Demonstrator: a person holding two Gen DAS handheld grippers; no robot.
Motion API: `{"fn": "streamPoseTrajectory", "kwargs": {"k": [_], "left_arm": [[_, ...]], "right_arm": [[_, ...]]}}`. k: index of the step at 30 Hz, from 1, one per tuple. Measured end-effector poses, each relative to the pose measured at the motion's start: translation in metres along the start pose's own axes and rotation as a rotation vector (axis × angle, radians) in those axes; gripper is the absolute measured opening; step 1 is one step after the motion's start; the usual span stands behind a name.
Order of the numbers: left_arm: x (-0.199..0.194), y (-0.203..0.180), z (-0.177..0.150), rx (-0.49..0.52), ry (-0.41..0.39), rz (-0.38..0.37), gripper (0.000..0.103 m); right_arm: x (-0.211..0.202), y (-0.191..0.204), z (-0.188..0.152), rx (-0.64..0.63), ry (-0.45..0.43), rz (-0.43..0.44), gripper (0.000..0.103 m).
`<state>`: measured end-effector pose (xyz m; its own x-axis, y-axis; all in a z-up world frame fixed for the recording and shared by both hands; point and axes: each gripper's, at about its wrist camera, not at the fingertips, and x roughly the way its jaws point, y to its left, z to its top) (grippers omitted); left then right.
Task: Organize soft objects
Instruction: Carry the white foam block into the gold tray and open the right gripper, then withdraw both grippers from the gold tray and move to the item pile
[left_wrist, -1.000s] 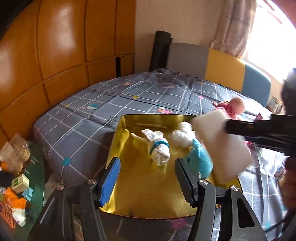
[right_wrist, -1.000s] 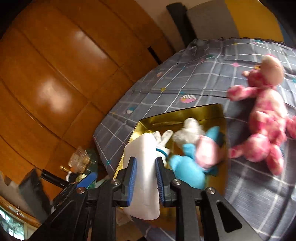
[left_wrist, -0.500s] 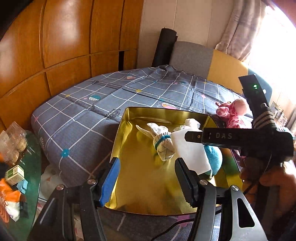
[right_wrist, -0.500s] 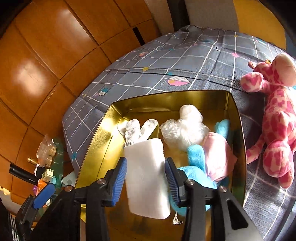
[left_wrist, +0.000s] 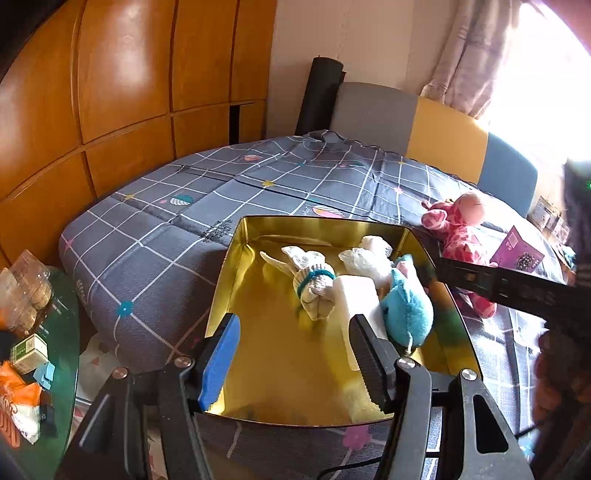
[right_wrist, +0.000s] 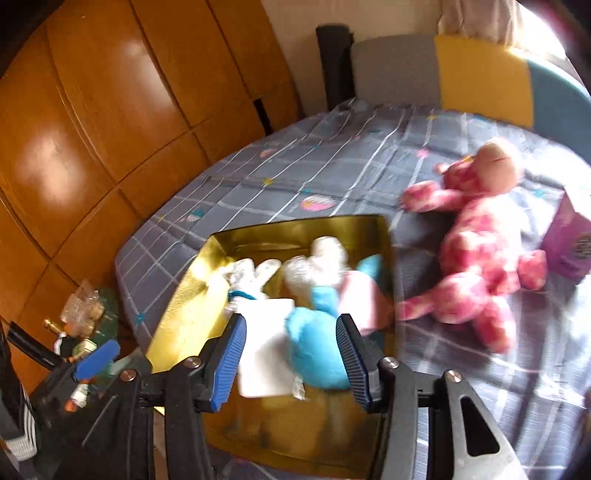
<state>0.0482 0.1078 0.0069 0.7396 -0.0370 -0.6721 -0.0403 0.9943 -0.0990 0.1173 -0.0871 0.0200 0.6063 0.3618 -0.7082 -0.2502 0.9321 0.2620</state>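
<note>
An open gold tin (left_wrist: 236, 266) (right_wrist: 295, 221) rests on the checked bed cover. In it lie a rolled pair of socks (left_wrist: 314, 286) (right_wrist: 247, 280), a white crumpled bag (left_wrist: 365, 258), a blue plush (left_wrist: 406, 312) (right_wrist: 317, 350) and a white sponge (left_wrist: 354, 299) (right_wrist: 262, 350). My right gripper (right_wrist: 290, 363) hovers above the sponge and blue plush, its jaws opening and its pads touching neither. In the left wrist view it shows as a black bar (left_wrist: 498, 286). My left gripper (left_wrist: 293, 363) stands open over the tin's near edge with nothing between its fingers. A pink giraffe plush (left_wrist: 461, 229) (right_wrist: 476, 258) lies on the bed right of the tin.
A purple box (right_wrist: 569, 243) (left_wrist: 517, 251) sits on the bed beyond the giraffe. A glass side table (left_wrist: 62, 332) with snack packets stands at the left, below wooden wall panels. A grey, yellow and blue headboard (left_wrist: 443, 133) closes off the far side.
The right gripper brought the white sponge down into the tin, spread its jaws and let it go beside the socks and blue plush, then drew back. The left gripper stayed put.
</note>
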Motion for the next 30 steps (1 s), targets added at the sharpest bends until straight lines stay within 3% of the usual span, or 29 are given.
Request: {"fn": "streamPoseTrajectory", "kwargs": {"k": [8,21,27,30], "left_arm": [[-0.002,-0.022,0.001,0.044,-0.001,-0.023,0.062],[-0.002,-0.088,0.004,0.175,0.018,-0.123,0.062],[-0.002,-0.127,0.001,0.270,0.010,-0.152,0.081],[-0.001,-0.147,-0.003,0.319,0.015,-0.172,0.081]], "right_arm": [[-0.053,-0.030,-0.027,-0.070,-0.075,-0.181,0.051],[-0.122,-0.119,-0.061,0.061,-0.112,-0.361,0.051],[-0.163,-0.162,-0.076,0.152,-0.156,-0.464,0.051],[-0.183,-0.184,-0.085,0.210,-0.172,-0.516,0.051]]}}
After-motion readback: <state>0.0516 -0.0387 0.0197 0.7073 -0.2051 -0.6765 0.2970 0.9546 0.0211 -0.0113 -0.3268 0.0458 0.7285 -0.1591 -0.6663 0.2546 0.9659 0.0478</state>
